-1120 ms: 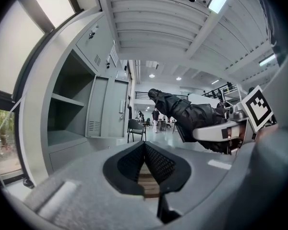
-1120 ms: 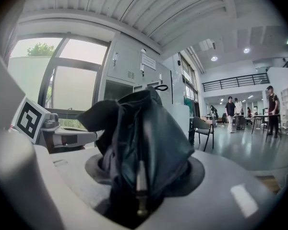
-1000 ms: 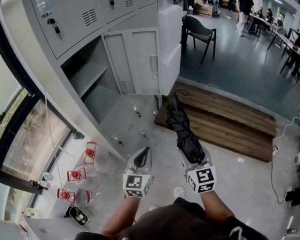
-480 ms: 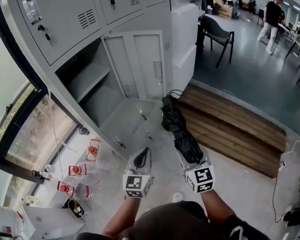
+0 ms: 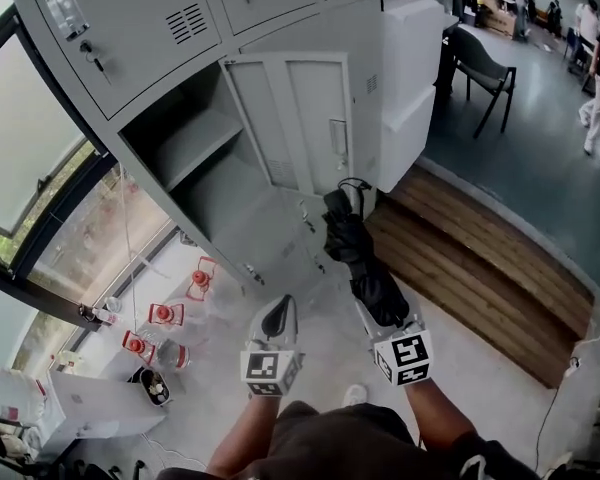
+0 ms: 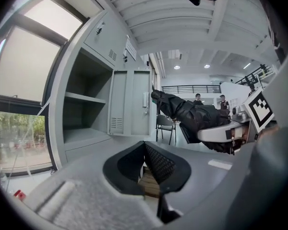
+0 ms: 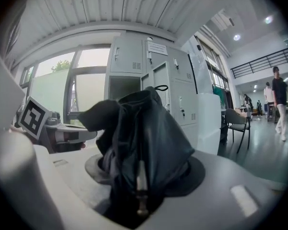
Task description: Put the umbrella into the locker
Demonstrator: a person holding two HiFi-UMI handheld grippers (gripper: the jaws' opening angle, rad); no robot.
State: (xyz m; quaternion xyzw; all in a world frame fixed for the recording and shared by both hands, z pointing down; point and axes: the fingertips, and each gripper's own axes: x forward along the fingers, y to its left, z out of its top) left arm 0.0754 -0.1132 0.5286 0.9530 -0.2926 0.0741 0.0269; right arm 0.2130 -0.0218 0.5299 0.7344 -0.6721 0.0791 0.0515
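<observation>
Umbrella [image 5: 365, 268] fabric covers the jaws of the right hand-held gripper [image 5: 385, 318]

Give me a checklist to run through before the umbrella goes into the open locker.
1. Grip: right tongs are shut on the folded umbrella. Ok.
2. Access: the locker door stands open. Ok.
3. Space: nothing shows inside the lower compartment or on its shelf. Ok, as far as visible.
4. Other hand: left tongs are shut and empty, beside the umbrella and apart from it. Ok.
5. Aim: the umbrella's tip points at the door's lower edge, not into the opening. Not ok.
6. Fit: whether the umbrella's length suits the compartment's depth. Cannot tell.
</observation>
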